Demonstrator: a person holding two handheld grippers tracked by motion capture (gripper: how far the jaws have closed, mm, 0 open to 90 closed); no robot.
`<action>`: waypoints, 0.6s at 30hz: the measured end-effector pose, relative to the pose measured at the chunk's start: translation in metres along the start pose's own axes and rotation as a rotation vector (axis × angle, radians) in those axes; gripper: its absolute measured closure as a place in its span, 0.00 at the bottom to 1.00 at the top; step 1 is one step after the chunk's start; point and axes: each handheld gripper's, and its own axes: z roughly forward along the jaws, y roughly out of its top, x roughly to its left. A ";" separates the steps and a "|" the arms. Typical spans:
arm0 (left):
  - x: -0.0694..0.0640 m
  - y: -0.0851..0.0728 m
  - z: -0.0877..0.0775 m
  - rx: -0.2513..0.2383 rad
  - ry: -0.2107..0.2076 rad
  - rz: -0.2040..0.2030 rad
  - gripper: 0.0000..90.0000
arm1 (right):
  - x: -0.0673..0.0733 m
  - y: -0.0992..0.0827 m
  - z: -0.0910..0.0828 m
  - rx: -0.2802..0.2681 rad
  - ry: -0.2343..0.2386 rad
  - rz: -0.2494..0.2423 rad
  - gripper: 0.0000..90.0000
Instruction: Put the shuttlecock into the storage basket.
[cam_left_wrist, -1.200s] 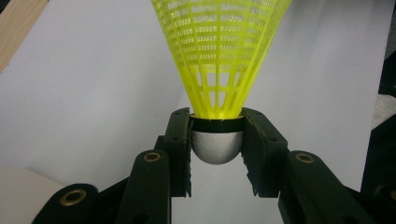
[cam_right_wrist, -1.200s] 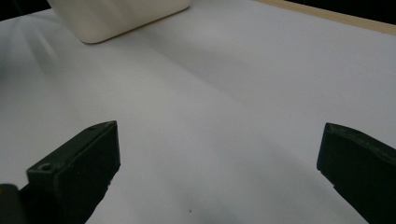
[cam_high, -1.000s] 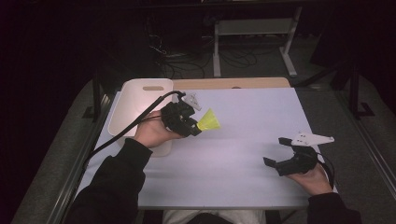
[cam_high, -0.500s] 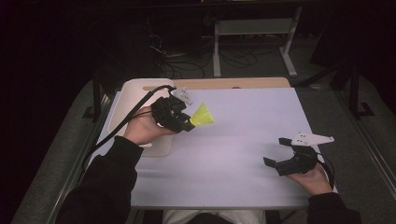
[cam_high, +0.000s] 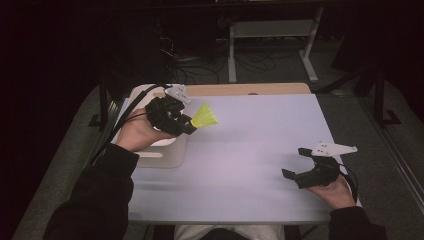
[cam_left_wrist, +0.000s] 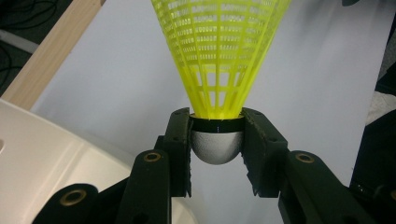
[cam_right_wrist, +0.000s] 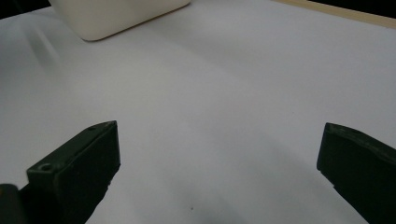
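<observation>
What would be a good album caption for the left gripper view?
Left tongs pinching a yellow shuttlecock by its silver cap, above the white table.

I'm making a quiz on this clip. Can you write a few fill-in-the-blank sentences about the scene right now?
1. The left gripper clamps the shuttlecock by its ____ cap.
2. The shuttlecock's skirt is ____ in colour.
3. The right gripper has its jaws ____.
4. The tray lies at the table's ____ side.

Missing words: silver; yellow; open; left
</observation>
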 end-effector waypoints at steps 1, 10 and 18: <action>0.001 -0.001 -0.003 0.002 0.004 -0.002 0.72 | 0.000 0.000 0.000 0.001 0.001 0.000 0.00; 0.009 -0.018 -0.016 -0.027 0.009 -0.036 0.72 | 0.000 -0.001 0.002 0.010 0.010 0.002 0.00; 0.017 -0.034 -0.028 -0.041 0.027 -0.075 0.72 | 0.001 -0.001 0.002 0.012 0.009 0.002 0.00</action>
